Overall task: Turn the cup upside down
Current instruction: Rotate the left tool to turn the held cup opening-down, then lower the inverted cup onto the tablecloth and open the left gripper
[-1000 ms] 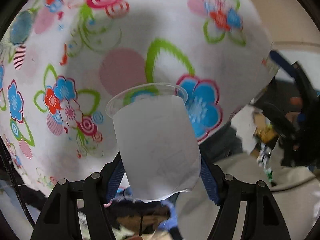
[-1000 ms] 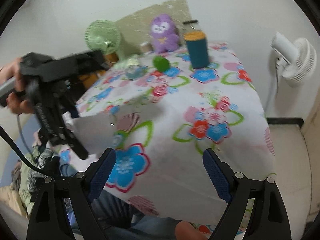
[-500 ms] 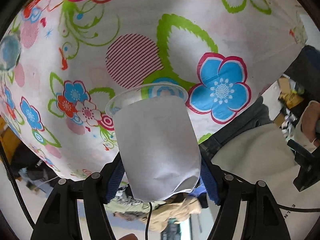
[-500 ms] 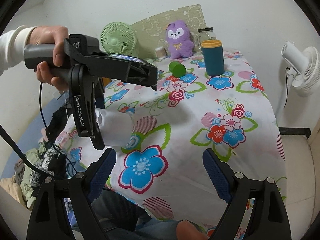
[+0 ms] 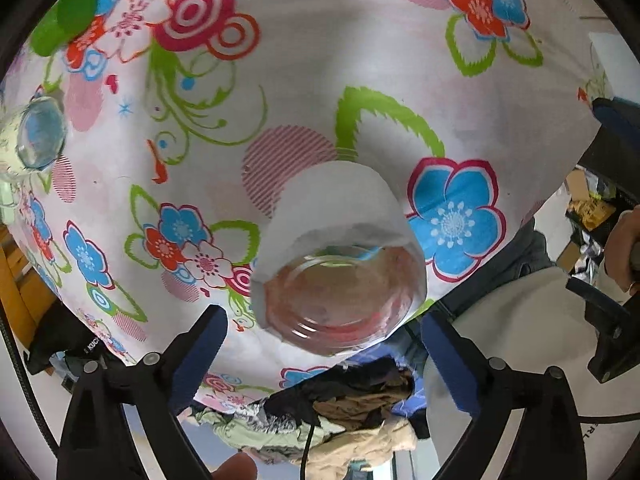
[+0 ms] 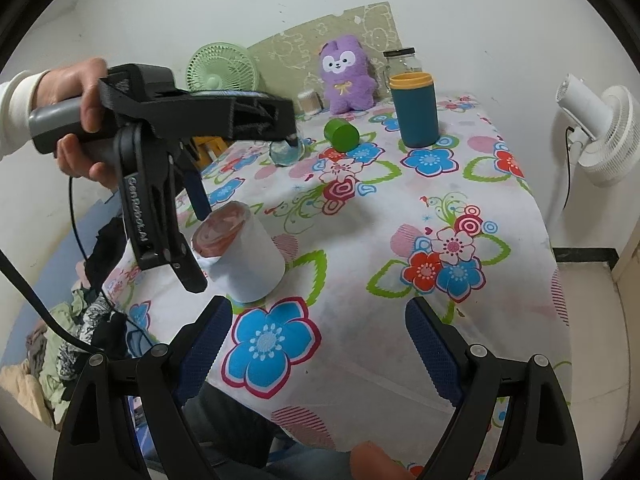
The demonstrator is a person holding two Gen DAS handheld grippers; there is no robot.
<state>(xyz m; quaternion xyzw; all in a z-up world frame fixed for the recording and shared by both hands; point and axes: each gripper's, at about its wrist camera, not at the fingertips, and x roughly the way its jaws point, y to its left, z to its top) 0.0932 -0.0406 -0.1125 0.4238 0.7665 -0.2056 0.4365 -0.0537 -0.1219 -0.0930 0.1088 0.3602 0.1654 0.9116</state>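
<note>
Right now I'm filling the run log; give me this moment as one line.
cup: inverted on table, base up | left gripper: open, fingers apart, cup free between them | right gripper: open, empty

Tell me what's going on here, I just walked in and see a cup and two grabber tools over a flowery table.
A person is flipping a cup upside down. It now stands mouth down, base up, near the front edge of the flowered tablecloth. The left gripper is open right above it, fingers apart on either side, not touching. The right gripper hangs open and empty, off to the side.
</note>
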